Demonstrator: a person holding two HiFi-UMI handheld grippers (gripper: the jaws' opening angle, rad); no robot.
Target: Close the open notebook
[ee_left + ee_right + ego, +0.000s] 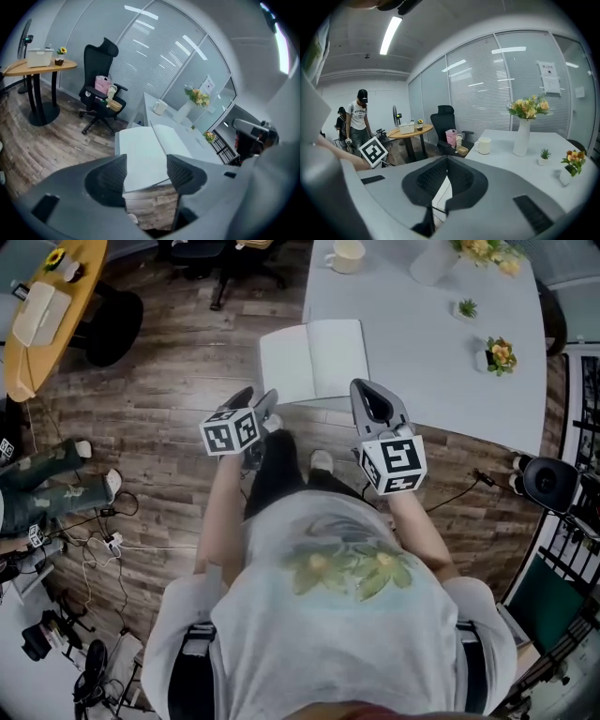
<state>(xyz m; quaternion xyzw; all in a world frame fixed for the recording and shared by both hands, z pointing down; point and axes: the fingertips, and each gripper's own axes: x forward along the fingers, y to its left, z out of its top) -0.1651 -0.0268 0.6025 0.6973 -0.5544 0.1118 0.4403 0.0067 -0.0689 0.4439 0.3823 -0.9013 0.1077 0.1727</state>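
Note:
The open notebook [314, 360] lies flat with blank white pages at the near left corner of the white table [441, 371]. In the left gripper view the notebook [145, 152] fills the gap between the jaws, a little way ahead. My left gripper [265, 404] hovers over the floor just short of the notebook's near left edge, open and empty. My right gripper [372, 399] hangs at the table's near edge, right of the notebook, with its jaws together and nothing in them. In the right gripper view only a white sliver of the notebook [439, 197] shows past the right gripper [446, 180].
On the table stand a cream mug [348, 254], a vase with flowers [524, 126], a small green plant [466, 307] and a flower pot [500, 354]. A black office chair [99, 89] and a round wooden table [47, 306] stand to the left. Cables [103, 540] lie on the floor.

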